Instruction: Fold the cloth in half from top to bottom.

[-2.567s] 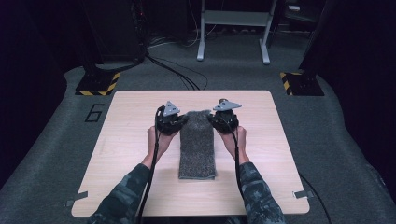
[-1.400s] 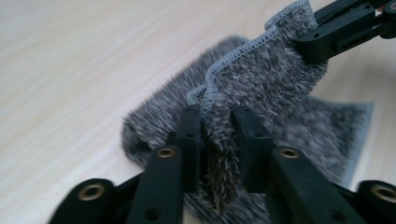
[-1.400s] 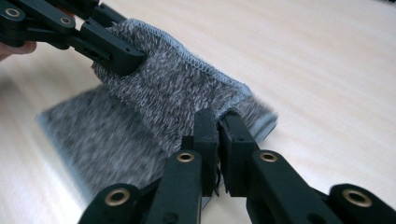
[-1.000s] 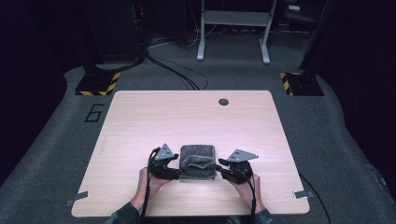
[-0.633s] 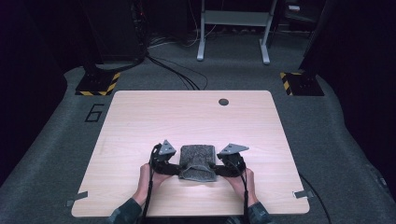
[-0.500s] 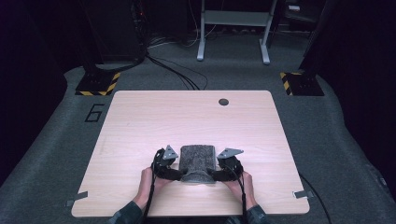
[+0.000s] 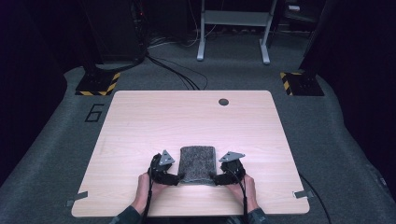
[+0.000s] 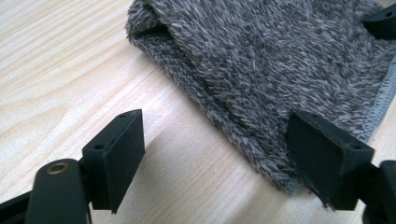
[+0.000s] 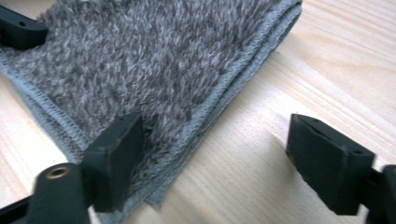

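Observation:
A grey fluffy towel (image 7: pixel 198 164), folded double, lies flat on the wooden table (image 7: pixel 140 121) near its front edge. My left gripper (image 7: pixel 176 178) sits at the towel's near left corner and my right gripper (image 7: pixel 215 178) at its near right corner. In the left gripper view the towel (image 8: pixel 280 60) reaches under the right jaw, and the left gripper (image 8: pixel 219 163) stands open. In the right gripper view the towel's stitched edge (image 9: pixel 140 56) passes the left jaw, and the right gripper (image 9: pixel 222 163) is open too. Both pairs of jaws have just been opening, and no pad presses on the cloth.
A dark round hole (image 7: pixel 223 101) marks the table's far side. Tape strips (image 7: pixel 77 199) stick out at the front corners. Beyond the table stand yellow-and-black striped bases (image 7: pixel 98 86), floor cables and a grey metal frame (image 7: pixel 233 28).
The long towel's far end was carried back over its near end, folding it in half. Since then both grippers have sunk to the table and opened, letting the towel go.

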`<state>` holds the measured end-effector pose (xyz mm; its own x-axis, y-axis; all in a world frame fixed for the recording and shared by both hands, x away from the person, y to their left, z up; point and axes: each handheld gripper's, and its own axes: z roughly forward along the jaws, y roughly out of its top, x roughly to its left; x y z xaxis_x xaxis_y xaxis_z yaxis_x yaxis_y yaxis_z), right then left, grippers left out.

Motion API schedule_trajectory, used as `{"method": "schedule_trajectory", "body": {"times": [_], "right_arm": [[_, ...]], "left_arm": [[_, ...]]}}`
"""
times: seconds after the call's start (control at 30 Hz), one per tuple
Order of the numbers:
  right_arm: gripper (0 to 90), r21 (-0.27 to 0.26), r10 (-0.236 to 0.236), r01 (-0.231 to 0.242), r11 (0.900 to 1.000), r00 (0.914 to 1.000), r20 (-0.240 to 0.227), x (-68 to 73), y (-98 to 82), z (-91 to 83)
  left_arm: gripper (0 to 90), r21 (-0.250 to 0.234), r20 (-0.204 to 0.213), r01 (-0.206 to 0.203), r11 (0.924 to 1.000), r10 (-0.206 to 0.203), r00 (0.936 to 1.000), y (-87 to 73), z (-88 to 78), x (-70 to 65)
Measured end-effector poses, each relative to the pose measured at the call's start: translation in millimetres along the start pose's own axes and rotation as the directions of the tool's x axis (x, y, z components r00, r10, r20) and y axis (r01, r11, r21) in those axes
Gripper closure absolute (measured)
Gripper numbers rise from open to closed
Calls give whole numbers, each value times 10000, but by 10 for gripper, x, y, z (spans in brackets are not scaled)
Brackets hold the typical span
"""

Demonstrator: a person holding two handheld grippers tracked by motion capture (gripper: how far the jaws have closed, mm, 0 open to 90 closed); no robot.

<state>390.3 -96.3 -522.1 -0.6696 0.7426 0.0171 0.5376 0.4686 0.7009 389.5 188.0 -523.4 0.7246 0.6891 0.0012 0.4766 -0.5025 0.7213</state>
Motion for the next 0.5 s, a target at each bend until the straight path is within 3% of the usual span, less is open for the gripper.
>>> {"method": "schedule_trajectory", "body": {"times": [0.13,0.3,0.4,0.5], "right_arm": [[145,-134,130,-129,9998,9999,79,6,11,-16],[132,-528,306,-310,9981,9995,-81,-50,-37,-174],[130,-677,571,-579,9960,9983,-123,-91,-83,-260],[117,-845,959,-931,9921,9949,300,-223,-228,-449]], "left_arm": [[152,-234,62,410,9989,-409,9991,-11,-30,37],[136,-581,-52,644,9962,-648,9979,-56,-172,87],[128,-630,-267,683,9957,-701,9972,-91,-248,123],[117,-724,-660,878,9935,-926,9935,-195,-366,202]]}}
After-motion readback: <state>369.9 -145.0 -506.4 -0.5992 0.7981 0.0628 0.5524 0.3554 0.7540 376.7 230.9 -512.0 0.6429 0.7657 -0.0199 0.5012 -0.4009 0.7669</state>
